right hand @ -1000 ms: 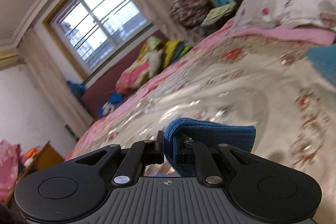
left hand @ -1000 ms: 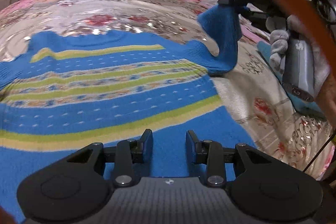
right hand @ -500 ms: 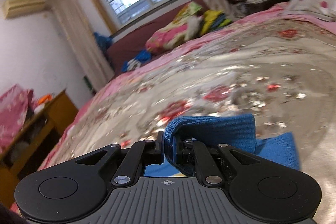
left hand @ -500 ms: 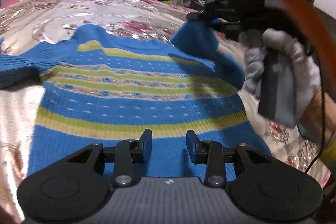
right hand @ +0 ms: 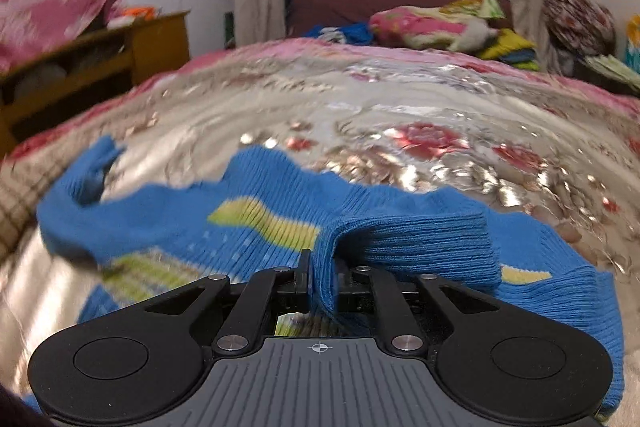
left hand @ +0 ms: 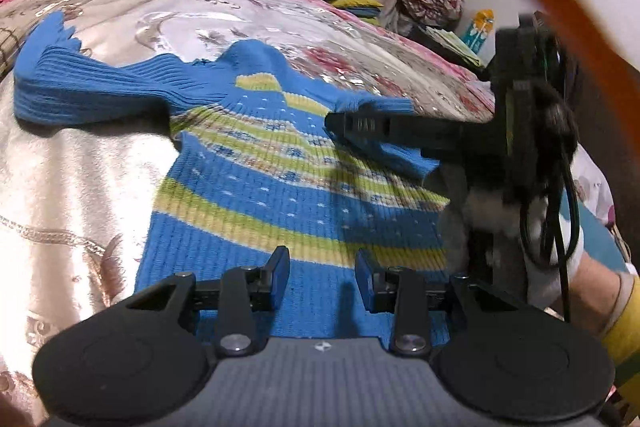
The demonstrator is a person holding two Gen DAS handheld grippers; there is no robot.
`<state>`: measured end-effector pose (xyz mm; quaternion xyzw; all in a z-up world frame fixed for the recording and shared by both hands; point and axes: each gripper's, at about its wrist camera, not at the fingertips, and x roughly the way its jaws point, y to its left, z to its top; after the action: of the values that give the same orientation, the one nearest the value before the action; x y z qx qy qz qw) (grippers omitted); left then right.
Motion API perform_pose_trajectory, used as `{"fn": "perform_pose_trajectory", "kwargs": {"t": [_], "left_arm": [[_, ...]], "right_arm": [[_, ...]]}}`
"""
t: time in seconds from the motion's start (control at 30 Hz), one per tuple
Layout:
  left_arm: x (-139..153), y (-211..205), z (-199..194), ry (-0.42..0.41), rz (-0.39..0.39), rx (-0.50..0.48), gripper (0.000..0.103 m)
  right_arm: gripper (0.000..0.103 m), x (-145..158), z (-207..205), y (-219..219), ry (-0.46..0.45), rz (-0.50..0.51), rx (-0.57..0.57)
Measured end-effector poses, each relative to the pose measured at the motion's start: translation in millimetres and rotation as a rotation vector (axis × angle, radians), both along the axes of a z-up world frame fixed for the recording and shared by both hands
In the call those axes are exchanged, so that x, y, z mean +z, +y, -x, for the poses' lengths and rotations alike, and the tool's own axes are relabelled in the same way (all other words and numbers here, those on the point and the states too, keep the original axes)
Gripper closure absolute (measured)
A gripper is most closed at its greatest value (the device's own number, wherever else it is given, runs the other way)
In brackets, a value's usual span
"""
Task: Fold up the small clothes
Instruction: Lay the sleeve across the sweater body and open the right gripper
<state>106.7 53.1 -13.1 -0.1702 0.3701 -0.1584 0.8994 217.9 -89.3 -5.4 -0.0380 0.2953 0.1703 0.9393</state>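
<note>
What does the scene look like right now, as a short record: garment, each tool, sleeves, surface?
garment: blue striped sweater, lying spread on the bedspread
right tool: shut on the right sleeve cuff, carried over the sweater's chest
left tool: open, holding nothing, above the sweater's hem
other sleeve: stretched out sideways, not folded
surface: shiny floral bedspread

**Black grippers, white glove, yellow cuff**

Both tools are showing matte black bodies: the left gripper and right gripper are carrying ribbed grey decks, round side discs, silver pivot screws and a small crosshair mark. A black cable is trailing over a white-gloved hand, with what is possibly a yellow sleeve.
</note>
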Motion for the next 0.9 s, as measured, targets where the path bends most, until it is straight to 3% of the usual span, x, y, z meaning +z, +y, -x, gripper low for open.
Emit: {"fn": "perform_pose_trajectory", "kwargs": {"t": [0.33,0.5,0.57,0.73,0.8,0.9], "left_arm": [[-1,-1,-1,0.006,-0.005,0.002,0.062],[-2,0,-2,0.01,-0.004,0.002,0.062],[-2,1,-2,0.009,0.004,0.005,0.062],[-1,3,-2,0.007,0.017,0.002,0.062],[-1,3,-2,0.006,0.018,-0.002,0.062],[-1,1,-2,0.005,0.011,-0.008,0.062]], "right_arm": [[0.087,-11,32,17,-0.109,0.188,0.139],[0.071,-10,32,22,-0.128,0.24,0.155],[0.061,-6,29,17,-0.098,0.196,0.14],[0.054,5,20,-12,0.003,-0.003,0.056],[0.047,9,15,-30,0.054,-0.133,0.002],[0.046,10,2,-56,0.131,-0.323,-0.091]]}}
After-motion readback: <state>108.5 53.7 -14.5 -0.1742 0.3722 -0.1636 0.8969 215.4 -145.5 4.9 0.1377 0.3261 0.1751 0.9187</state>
